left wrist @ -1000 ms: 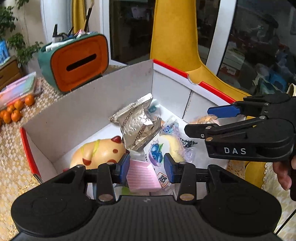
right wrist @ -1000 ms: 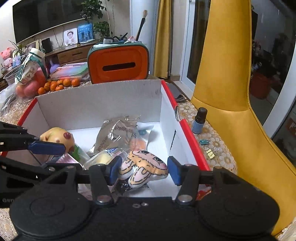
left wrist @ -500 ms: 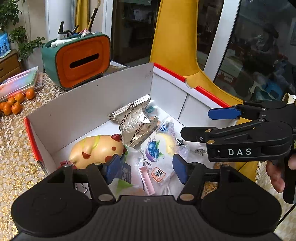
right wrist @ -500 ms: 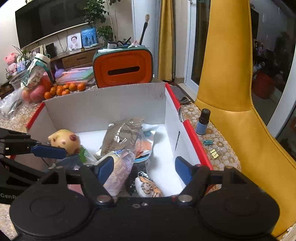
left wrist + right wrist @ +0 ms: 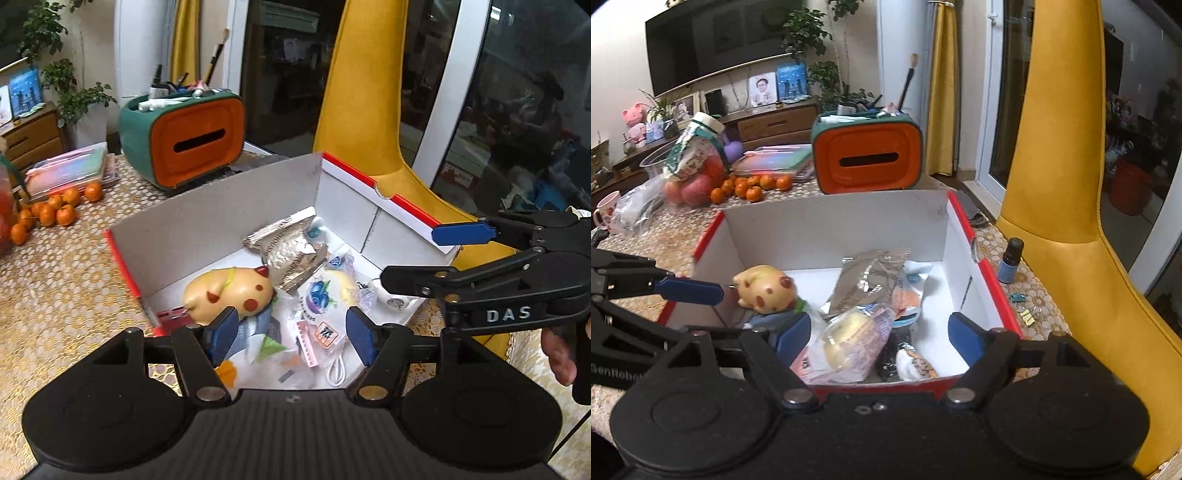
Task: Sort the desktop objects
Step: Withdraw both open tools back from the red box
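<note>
Both the left gripper (image 5: 291, 334) and the right gripper (image 5: 877, 338) hover with jaws spread and empty over the white cardboard box (image 5: 827, 225) with its red rim. Inside it, a glossy yellow pig toy (image 5: 231, 293) lies lengthwise toward the crinkled silver foil packet (image 5: 291, 254), amid clear plastic snack bags. The box sits on the lace-covered counter (image 5: 62, 273).

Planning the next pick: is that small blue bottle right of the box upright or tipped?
Upright. The blue bottle stands on the tablecloth, dark cap up, just outside the cardboard box.
</note>
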### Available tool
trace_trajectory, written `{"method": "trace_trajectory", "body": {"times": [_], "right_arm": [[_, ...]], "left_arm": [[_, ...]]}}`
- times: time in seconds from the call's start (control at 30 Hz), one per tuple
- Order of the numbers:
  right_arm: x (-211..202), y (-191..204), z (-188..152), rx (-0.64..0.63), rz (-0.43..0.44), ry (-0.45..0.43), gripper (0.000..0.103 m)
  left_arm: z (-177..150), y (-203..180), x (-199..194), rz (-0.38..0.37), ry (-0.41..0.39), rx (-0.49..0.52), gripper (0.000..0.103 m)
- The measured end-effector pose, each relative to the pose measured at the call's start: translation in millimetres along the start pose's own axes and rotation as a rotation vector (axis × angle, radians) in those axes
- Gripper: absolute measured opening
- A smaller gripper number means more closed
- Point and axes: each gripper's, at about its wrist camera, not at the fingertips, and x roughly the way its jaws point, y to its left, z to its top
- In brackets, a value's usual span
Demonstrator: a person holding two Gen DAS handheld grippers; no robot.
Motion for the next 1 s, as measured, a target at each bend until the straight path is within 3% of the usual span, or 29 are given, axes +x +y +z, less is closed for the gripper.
{"method": "trace_trajectory", "body": {"times": [0.47,0.57,0.7,1.0], "right_arm": [[-32.3,30.0,-7.3,-0.058,0.055,-0.021,0.085],[-37.5,34.9,-9.7,-0.071,0.063,-0.028,0.086],[-45.1,40.6,-12.5,-0.077,0.070,-0.051,0.095],[-60.9,53.6,-18.7,-0.109,0.075,-0.094,0.097]], "left_arm": [[-21.0,14.7,-43.2,0.041,-0.074,-0.028,0.065],[-24.2,15.8,-48.6,0.048,-0.086,-0.029,0.074],[-28.1,14.0,-53.5,0.062,-0.099,-0.021,0.083],[-36.8,6.3,-63.9,0.087,-0.128,0.004,0.100]]}}
